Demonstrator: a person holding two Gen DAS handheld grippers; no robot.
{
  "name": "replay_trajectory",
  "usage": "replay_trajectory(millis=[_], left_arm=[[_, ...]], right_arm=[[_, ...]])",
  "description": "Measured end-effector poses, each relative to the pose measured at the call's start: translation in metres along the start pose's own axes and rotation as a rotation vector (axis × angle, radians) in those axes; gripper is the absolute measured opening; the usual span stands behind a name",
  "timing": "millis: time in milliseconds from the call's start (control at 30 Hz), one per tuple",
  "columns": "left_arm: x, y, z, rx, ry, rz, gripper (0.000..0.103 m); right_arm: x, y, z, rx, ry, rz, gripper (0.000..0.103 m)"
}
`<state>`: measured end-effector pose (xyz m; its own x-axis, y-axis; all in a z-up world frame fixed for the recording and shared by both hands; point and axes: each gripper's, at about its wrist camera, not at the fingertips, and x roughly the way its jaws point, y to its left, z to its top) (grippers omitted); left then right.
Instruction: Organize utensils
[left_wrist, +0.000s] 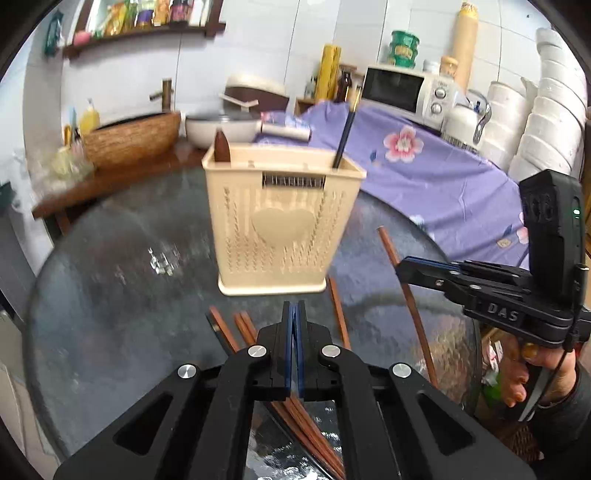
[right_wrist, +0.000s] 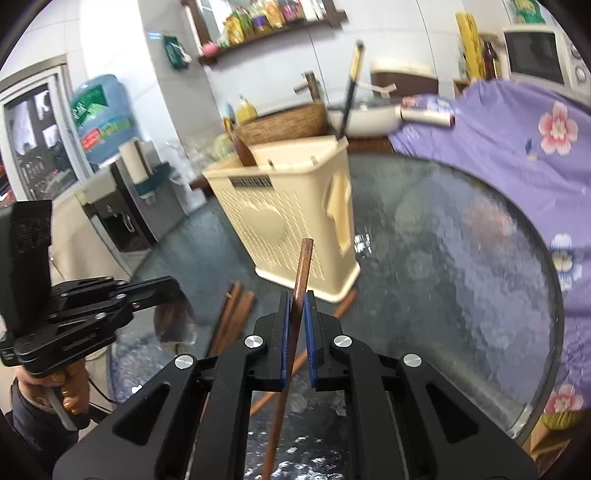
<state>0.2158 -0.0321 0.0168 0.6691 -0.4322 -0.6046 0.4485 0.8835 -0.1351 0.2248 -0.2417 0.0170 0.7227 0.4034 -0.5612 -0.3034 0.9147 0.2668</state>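
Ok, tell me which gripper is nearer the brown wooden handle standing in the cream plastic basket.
Left. The left gripper hovers before the basket's front, the handle at its left corner; the right gripper, clamping a reddish chopstick, is off the basket's right side.

The left gripper (left_wrist: 294, 314) points forward and down, its blue pads pressed flat together with nothing visible between them. The right gripper (right_wrist: 296, 306) tilts down likewise, its jaws clamped on a brown chopstick (right_wrist: 302, 269) that rises past the fingertips. Each tool is held from below by a hand (left_wrist: 532, 373) wrapped around its pistol grip, dark sleeves at the wrists
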Motion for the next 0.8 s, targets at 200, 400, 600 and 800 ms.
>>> replay_trajectory(millis=[200,400,600,800], left_arm=[[-0.012,-0.003,0.010,0.016,-0.062,0.029,0.001],[-0.016,-0.001,0.020,0.007,-0.086,0.045,0.001],[-0.021,0.000,0.032,0.008,-0.104,0.066,0.001],[-0.027,0.002,0.053,0.004,-0.132,0.099,0.001]], right_arm=[[-0.022,0.012,0.010,-0.042,-0.080,0.008,0.007],[-0.032,0.012,0.016,-0.041,-0.137,0.014,0.007],[-0.036,0.020,0.030,-0.058,-0.164,0.025,0.007],[-0.052,0.031,0.052,-0.076,-0.214,0.045,0.007]])
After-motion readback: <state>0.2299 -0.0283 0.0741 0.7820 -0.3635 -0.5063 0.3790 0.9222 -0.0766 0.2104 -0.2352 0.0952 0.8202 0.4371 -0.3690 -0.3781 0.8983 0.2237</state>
